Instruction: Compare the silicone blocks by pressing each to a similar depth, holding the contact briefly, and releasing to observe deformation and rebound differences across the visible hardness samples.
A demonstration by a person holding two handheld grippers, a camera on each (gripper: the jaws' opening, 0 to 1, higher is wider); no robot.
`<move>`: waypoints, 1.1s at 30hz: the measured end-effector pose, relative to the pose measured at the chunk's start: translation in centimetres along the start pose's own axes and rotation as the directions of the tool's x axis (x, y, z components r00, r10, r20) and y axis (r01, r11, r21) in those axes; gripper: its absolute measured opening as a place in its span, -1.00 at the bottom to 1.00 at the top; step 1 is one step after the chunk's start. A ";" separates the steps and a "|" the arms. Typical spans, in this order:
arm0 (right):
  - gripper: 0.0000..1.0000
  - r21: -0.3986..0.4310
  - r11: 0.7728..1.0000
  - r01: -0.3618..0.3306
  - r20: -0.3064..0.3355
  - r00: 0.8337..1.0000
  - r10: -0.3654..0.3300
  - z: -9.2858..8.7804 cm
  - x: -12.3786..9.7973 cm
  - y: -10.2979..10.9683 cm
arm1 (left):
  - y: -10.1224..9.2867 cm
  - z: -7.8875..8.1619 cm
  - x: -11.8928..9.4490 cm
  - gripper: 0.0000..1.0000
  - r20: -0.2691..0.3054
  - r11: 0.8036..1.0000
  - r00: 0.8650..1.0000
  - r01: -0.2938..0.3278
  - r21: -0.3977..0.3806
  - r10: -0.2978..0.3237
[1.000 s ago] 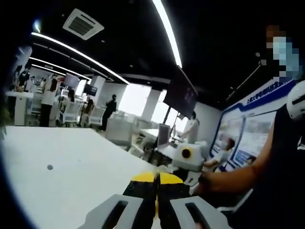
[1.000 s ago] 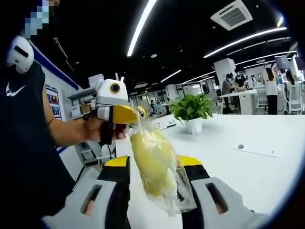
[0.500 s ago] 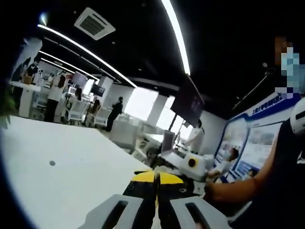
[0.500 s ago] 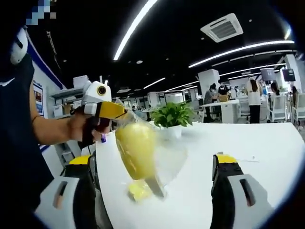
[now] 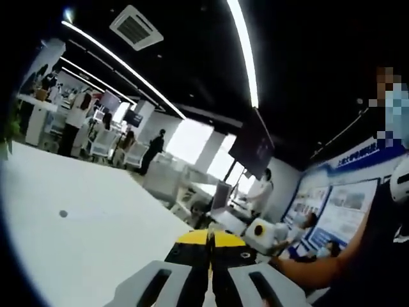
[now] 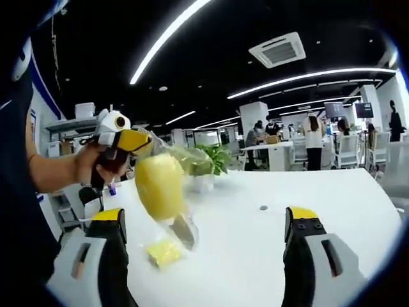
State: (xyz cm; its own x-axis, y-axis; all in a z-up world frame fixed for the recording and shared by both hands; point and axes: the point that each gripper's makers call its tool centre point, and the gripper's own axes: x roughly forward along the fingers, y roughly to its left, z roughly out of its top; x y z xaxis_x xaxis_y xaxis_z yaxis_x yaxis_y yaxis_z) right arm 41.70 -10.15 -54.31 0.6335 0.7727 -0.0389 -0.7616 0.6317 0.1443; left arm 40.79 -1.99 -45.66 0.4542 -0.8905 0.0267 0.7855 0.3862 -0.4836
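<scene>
Silicone block (image 6: pixel 158 186), yellow, inside clear plastic bag (image 6: pixel 179 211), hangs above white worktop (image 6: pixel 268 249). Left gripper (image 6: pixel 131 142) pinches bag top, fingers clenched on it, held up by hand (image 6: pixel 96 167). Smaller yellow block (image 6: pixel 163 252) lies on worktop just below bag. Right gripper (image 6: pixel 208 256) fingers spread wide, released, grasping nothing. Potted plant (image 6: pixel 206 167) stands behind bag. Left gripper view: yellow-tipped fingers (image 5: pixel 192 238) pressed together over worktop.
</scene>
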 end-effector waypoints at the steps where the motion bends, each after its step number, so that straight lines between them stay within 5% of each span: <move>1: 0.93 -0.007 1.000 0.016 0.002 1.000 -0.016 -0.1 -0.5 -0.3 | -0.1 0.1 0.0 -1.00 0.006 1.000 1.000 0.004 -0.002 -0.004; 14: 0.93 -0.012 0.991 0.134 -0.069 0.989 -0.134 -3.3 -4.2 -2.2 | -1.0 -0.7 0.9 -1.00 -0.014 0.999 0.999 0.042 -0.018 -0.042; 30: 0.93 0.034 0.985 0.169 -0.107 0.981 -0.164 -6.4 -6.8 -2.5 | 1.4 -4.8 0.8 -1.00 -0.046 0.999 0.999 -0.015 -0.047 0.013; 33: 0.93 -0.017 0.984 0.177 -0.126 0.976 -0.177 -7.6 -6.9 -2.7 | 2.3 -5.1 0.6 -1.00 -0.036 0.997 0.999 -0.036 -0.067 0.034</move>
State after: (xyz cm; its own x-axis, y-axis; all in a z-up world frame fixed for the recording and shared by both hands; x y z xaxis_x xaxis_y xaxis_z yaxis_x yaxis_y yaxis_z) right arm 38.37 -16.69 -61.95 0.7363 0.6500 -0.1878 -0.6401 0.7592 0.1180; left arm 40.70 -2.92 -51.25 0.4653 -0.8849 -0.0214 0.7385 0.4014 -0.5417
